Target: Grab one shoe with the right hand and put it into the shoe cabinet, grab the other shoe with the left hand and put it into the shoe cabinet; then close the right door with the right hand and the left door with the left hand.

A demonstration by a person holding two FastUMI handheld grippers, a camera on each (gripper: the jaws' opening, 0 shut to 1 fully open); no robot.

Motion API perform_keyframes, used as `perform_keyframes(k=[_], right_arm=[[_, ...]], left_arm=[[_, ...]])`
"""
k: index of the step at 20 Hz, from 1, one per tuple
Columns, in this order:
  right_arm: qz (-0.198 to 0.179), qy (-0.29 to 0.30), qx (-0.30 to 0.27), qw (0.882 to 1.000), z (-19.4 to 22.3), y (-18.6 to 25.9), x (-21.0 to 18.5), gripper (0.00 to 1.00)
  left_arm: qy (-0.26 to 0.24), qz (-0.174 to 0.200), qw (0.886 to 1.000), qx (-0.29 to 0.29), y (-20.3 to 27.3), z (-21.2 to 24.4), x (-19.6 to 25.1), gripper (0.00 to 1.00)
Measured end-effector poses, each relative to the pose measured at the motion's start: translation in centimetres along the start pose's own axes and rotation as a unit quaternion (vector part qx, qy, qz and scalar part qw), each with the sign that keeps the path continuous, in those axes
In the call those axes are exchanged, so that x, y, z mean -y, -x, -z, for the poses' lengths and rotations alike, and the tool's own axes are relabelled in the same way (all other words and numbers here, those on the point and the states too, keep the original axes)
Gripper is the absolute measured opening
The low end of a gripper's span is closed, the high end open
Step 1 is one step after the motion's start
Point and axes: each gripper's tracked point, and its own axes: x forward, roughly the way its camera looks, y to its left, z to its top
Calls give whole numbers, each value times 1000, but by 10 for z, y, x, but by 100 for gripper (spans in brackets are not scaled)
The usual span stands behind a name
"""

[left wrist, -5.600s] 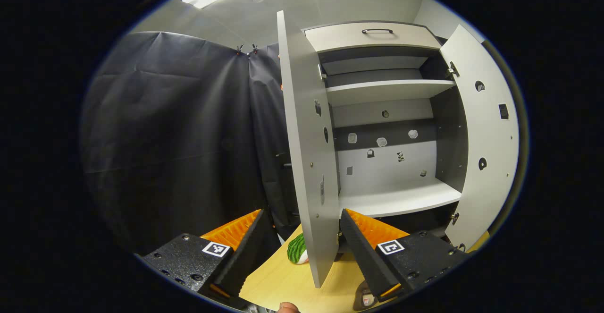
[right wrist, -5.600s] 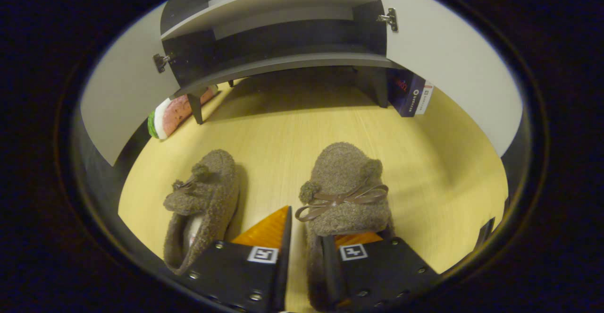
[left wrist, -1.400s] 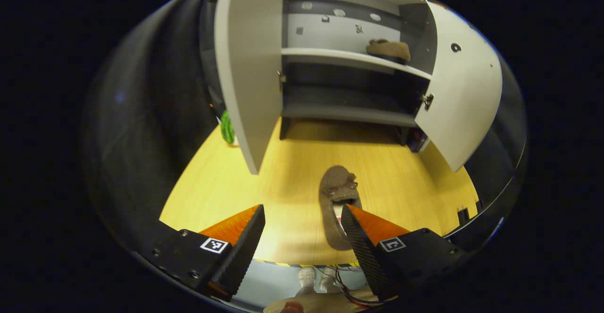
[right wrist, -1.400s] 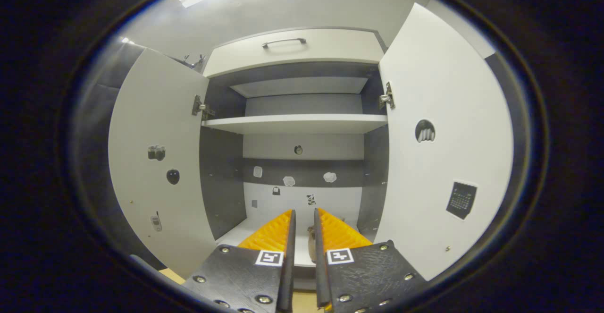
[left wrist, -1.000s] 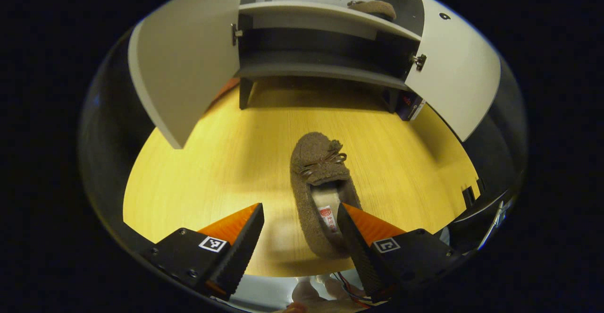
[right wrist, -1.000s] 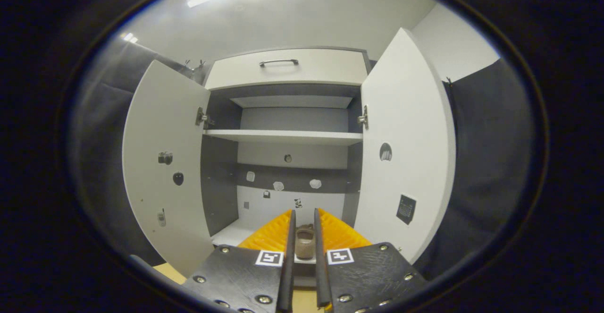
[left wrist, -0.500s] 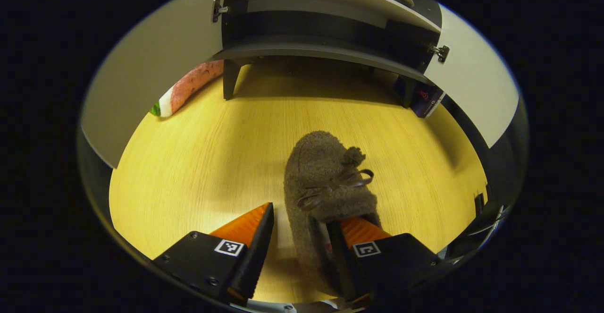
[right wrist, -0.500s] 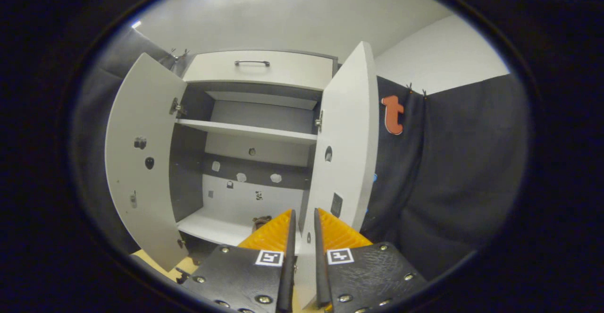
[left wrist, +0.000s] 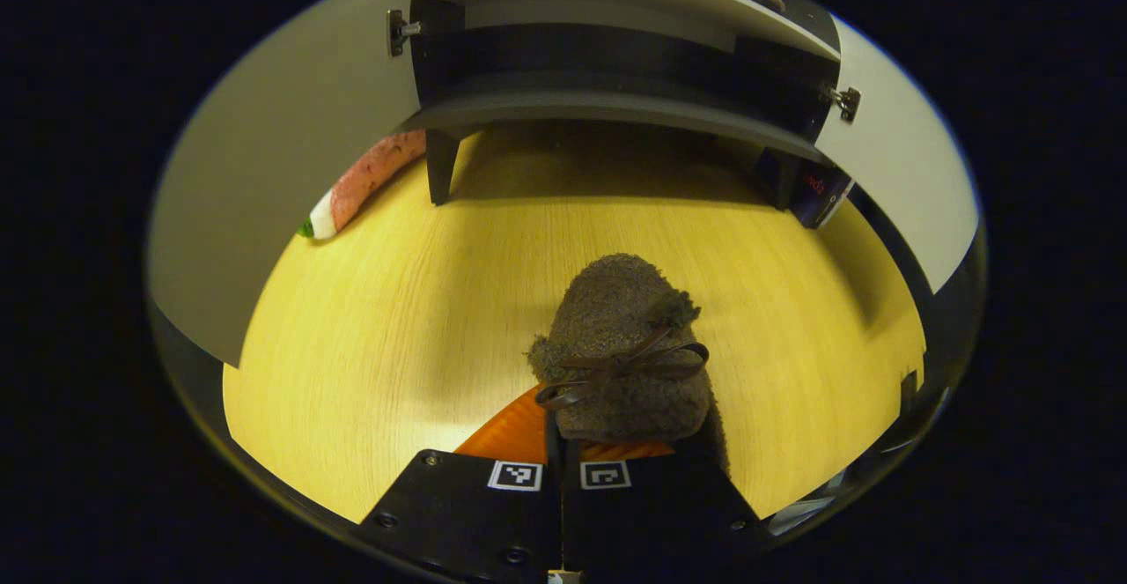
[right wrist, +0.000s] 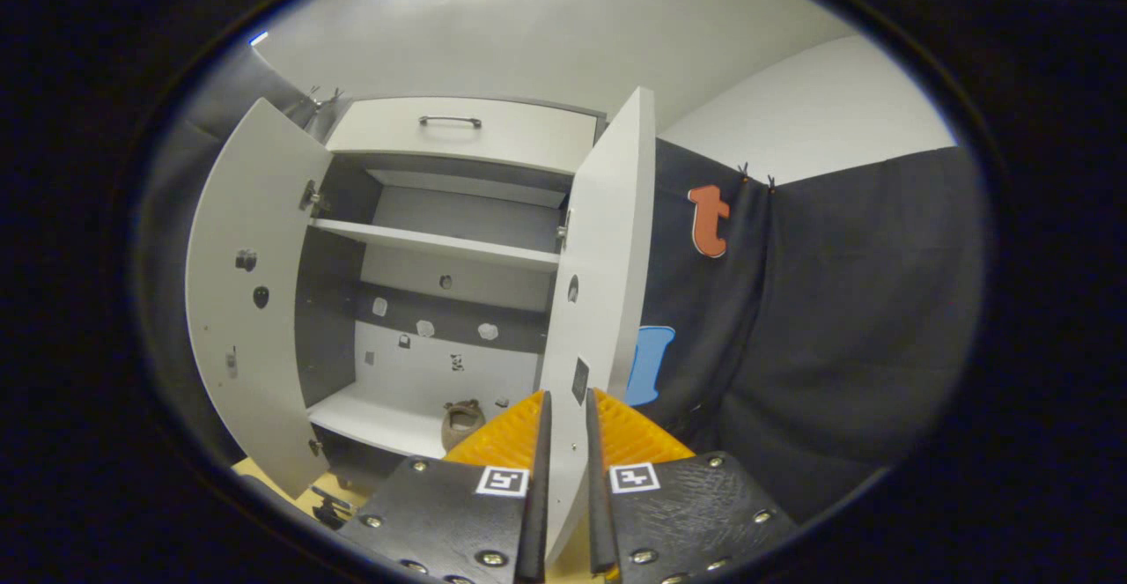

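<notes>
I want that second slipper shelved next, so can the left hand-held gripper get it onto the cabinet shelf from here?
Probably yes. The left hand-held gripper is shut on the slipper, both cabinet doors stand open, and the shelf has bare room beside the first slipper.

L gripper (left wrist: 560,443) jaws clamped on shoe (left wrist: 625,355), table (left wrist: 396,320)

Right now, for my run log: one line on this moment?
left gripper shut on second shoe | first shoe on cabinet shelf | right gripper idle | doors open

Watermelon-slice toy (left wrist: 357,188), perhaps; dark box (left wrist: 814,196); wooden floor (left wrist: 387,337).
</notes>
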Motion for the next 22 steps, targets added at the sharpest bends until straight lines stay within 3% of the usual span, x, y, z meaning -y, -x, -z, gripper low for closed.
perform_keyframes(k=[6, 13, 22], right_arm=[[-24, -24, 16, 999, -8, 3, -8, 19], [-44, -45, 29, 998, -15, 7, -10, 19], [-65, -70, 37, 995, -23, 22, -11, 19]], left_arm=[[-26, 2, 996, 88, 52, -114, 11, 1], [-13, -2, 989, 146, 107, -246, 19, 2], [-13, -20, 976, 215, 112, -414, 18, 1]])
